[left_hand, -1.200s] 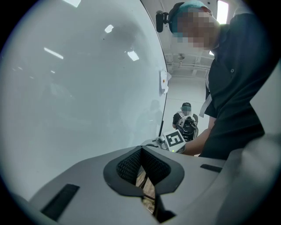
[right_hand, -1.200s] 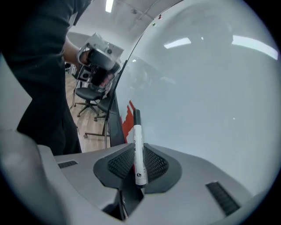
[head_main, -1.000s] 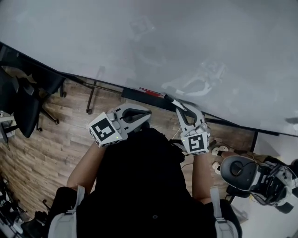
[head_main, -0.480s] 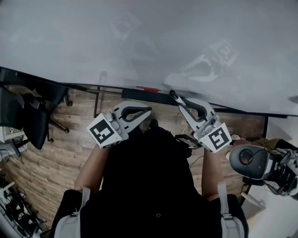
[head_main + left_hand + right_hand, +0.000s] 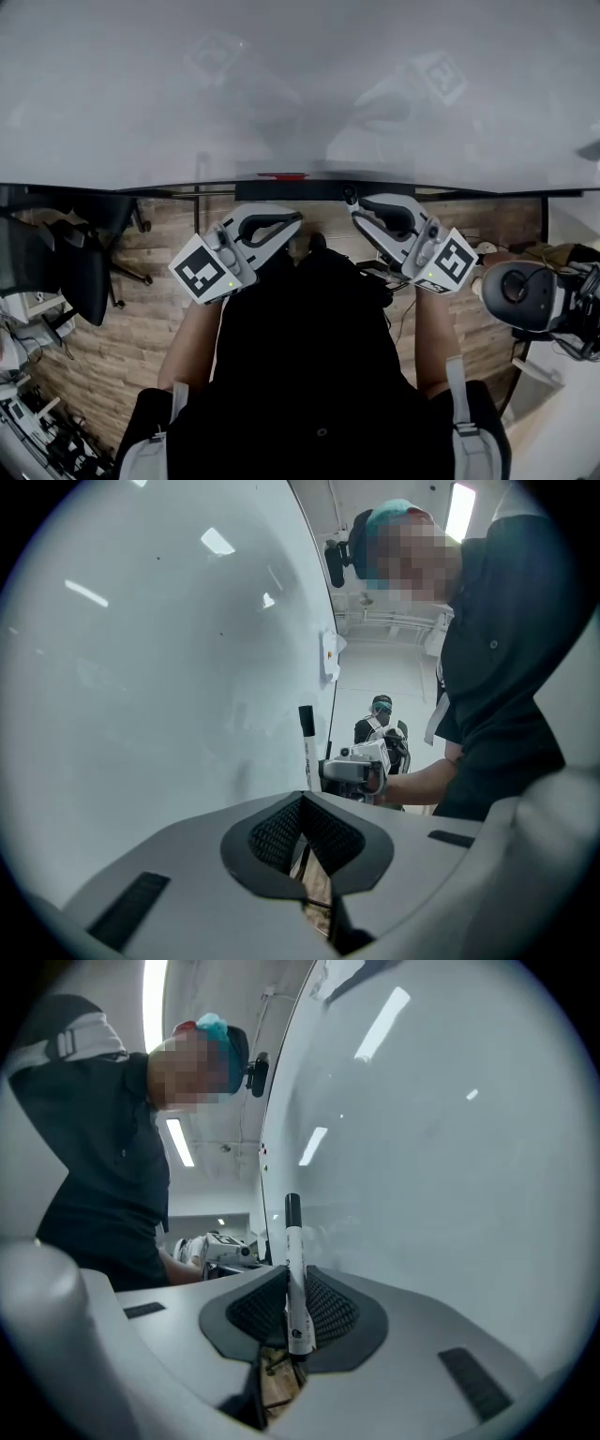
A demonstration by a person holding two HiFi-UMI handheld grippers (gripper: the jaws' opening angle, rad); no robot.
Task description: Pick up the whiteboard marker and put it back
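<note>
The right gripper (image 5: 352,198) clamps its fingers (image 5: 330,1309) on the whiteboard marker (image 5: 293,1269), cap toward the whiteboard (image 5: 281,84). The left gripper (image 5: 296,217) fingers are closed together, empty.

The person wears a black short-sleeved shirt (image 5: 309,366) with pale grey shoulder straps (image 5: 155,441) — a buckle on each — and a teal cap (image 5: 398,513) bearing a small black camera (image 5: 336,562). The left gripper (image 5: 292,220) and right gripper (image 5: 358,208) have light grey shells and black ribbed pads (image 5: 277,832). Each carries a white cube (image 5: 202,272) with black square markers and a small green light.
</note>
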